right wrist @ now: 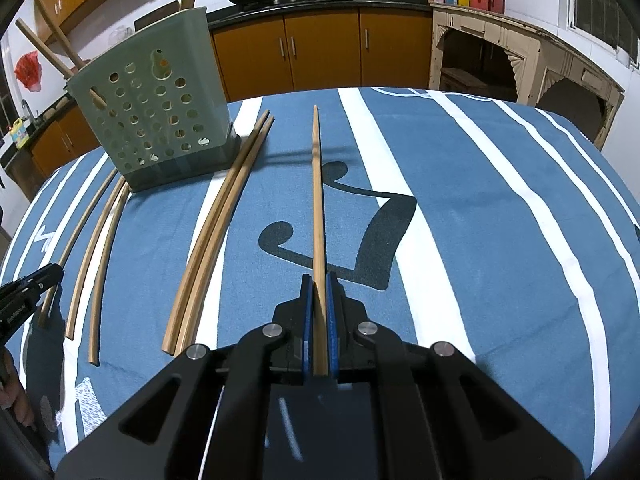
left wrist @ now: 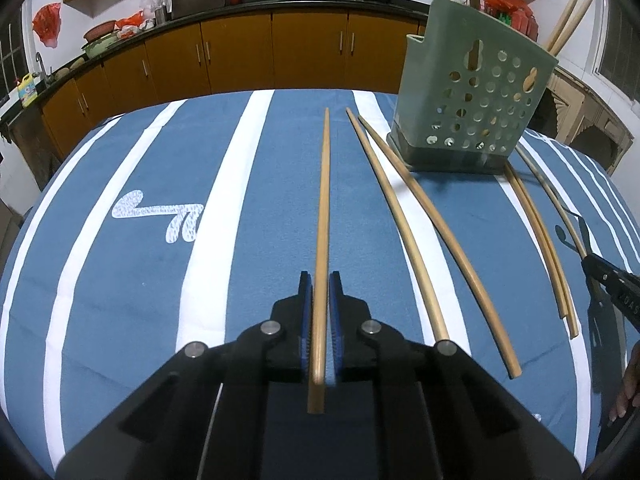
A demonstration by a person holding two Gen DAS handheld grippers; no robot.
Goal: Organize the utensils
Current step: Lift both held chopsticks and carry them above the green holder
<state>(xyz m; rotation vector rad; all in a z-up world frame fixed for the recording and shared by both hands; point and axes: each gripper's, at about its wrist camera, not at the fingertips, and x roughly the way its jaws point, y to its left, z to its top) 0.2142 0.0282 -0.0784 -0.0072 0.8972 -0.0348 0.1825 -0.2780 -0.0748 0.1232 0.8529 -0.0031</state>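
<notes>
My left gripper (left wrist: 320,280) is shut on a wooden chopstick (left wrist: 323,200) that runs forward along its blue pads over the striped cloth. Two loose chopsticks (left wrist: 404,208) lie to its right, and a further pair (left wrist: 536,232) lies beyond those. A green perforated utensil holder (left wrist: 476,92) stands at the back right with chopsticks sticking out of its top. In the right wrist view my right gripper (right wrist: 318,278) is shut on another chopstick (right wrist: 318,192), pointing ahead. The holder (right wrist: 156,108) stands to its left, with a chopstick pair (right wrist: 216,232) between. The right gripper's tip (left wrist: 600,272) shows at the left view's right edge.
A blue cloth with white stripes (left wrist: 224,200) covers the table. Two more chopsticks (right wrist: 96,248) lie left of the holder in the right wrist view, near the left gripper's tip (right wrist: 36,280). Orange kitchen cabinets (left wrist: 240,52) and a counter with woks stand behind the table.
</notes>
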